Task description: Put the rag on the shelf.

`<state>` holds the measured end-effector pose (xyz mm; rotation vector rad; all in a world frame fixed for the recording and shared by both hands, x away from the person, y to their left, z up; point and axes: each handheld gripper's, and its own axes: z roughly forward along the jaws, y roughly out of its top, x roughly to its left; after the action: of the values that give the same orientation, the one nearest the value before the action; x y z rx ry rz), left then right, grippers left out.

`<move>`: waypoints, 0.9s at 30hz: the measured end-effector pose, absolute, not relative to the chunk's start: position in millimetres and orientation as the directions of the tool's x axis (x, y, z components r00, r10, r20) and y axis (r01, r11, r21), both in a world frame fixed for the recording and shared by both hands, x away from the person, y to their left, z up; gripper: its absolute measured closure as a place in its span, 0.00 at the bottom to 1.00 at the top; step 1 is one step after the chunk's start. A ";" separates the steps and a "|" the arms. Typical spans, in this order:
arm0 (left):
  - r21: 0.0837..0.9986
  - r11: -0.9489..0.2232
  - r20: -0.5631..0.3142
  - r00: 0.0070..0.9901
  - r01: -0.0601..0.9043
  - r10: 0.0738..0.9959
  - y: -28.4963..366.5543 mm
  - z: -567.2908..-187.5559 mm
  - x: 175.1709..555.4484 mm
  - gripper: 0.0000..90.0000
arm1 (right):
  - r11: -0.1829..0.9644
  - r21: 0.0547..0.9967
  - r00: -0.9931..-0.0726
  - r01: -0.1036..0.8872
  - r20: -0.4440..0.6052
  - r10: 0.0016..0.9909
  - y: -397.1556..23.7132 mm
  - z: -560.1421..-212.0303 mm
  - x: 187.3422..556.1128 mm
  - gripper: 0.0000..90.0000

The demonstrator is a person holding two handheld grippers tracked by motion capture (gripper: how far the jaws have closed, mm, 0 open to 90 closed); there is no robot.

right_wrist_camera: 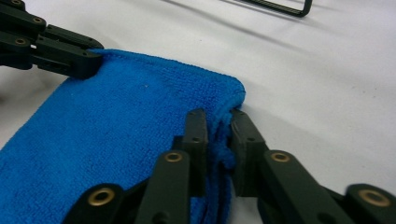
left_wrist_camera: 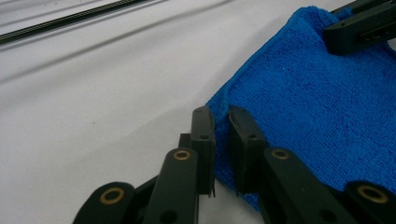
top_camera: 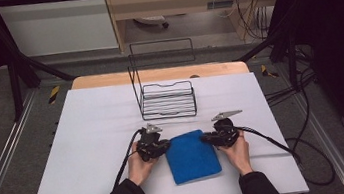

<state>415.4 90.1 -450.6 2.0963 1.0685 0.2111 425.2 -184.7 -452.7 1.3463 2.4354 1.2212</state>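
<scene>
Together, two grippers, left gripper (top_camera: 165, 147) and right gripper (top_camera: 205, 138), pinch one blue towel (top_camera: 192, 156).

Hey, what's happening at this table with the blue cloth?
A person sits at a white table with a pair of black tongs in each hand. The left tongs and the right tongs are each pinching a far corner of a folded blue terry towel that lies flat. A black wire rack stands farther back, untouched.
</scene>
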 end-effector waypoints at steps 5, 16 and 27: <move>0.684 -0.344 -0.208 0.625 0.643 0.753 92.2 -450.4 417.3 0.89 | 0.272 0.678 -0.592 0.683 0.296 0.750 -185.8 -450.7 425.9 0.95; 0.691 -0.327 -0.234 0.627 0.645 0.743 96.0 -446.6 416.8 0.96 | 0.234 0.705 -0.599 0.669 0.326 0.732 -190.9 -438.8 421.4 0.96; 0.726 -0.312 -0.235 0.647 0.613 0.726 99.7 -429.7 412.2 0.97 | 0.214 0.730 -0.607 0.649 0.328 0.724 -194.5 -432.1 417.3 0.96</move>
<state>412.2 99.7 -429.7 2.0277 1.0422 0.1698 417.3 -194.5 -432.1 1.3506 2.3811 1.3624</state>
